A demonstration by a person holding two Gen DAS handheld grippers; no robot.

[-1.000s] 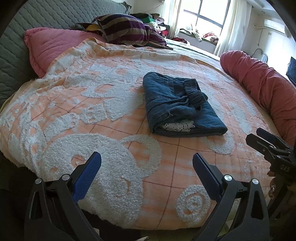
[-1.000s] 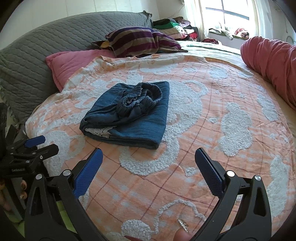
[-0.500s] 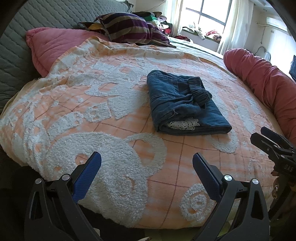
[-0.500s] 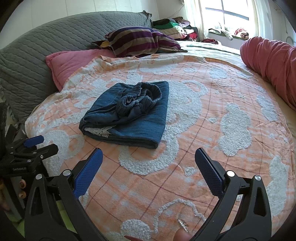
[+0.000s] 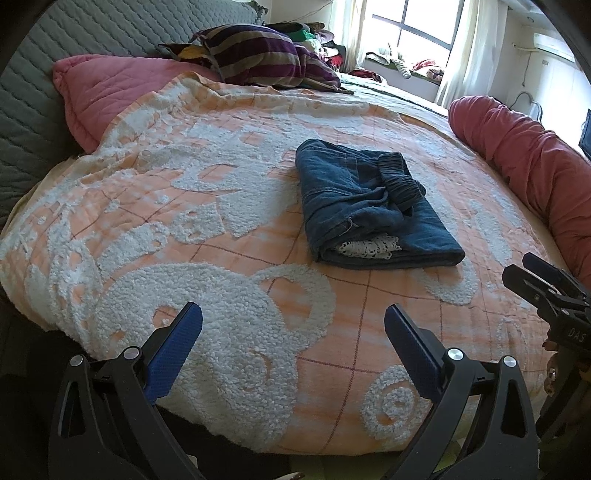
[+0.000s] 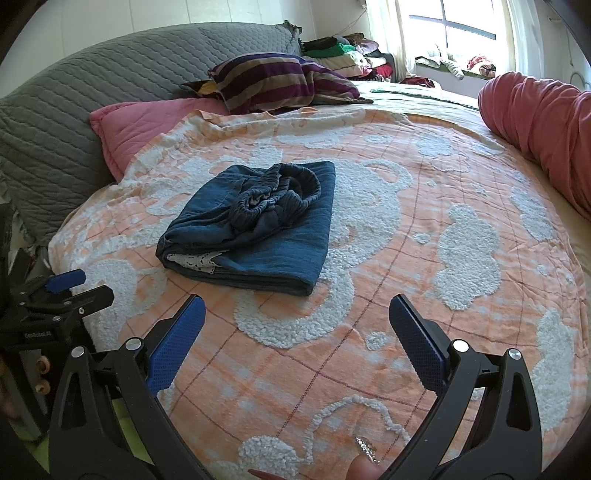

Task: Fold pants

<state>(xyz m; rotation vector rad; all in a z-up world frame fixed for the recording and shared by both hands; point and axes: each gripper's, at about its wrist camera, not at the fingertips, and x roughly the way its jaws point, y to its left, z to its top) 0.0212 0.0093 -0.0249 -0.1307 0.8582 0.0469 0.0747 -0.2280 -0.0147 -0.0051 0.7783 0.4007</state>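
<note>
Item: pants (image 5: 369, 206), dark blue denim, folded into a compact rectangular bundle, elastic waistband bunched on top, a strip of white lace trim (image 6: 195, 260) showing at the near open end. Location: middle of the bedspread (image 5: 184, 229), orange check with raised white fleecy motifs, bare cover on every side of the bundle; nothing touches it. Left gripper (image 5: 293, 332): blue-padded tongs spread wide apart, empty, held near the front edge of the bed, well short of the bundle. Right gripper (image 6: 297, 325): likewise spread wide, empty, over the near cover. Boundaries: grey quilted headboard (image 6: 74, 110) at left; pink pillow (image 5: 110, 92) and striped pillow (image 6: 280, 81) along the far side; red bolster (image 5: 528, 158) along the right edge. Room: stacked clothes (image 6: 343, 51) behind the pillows, curtained window (image 5: 417, 29) beyond, daylight.
</note>
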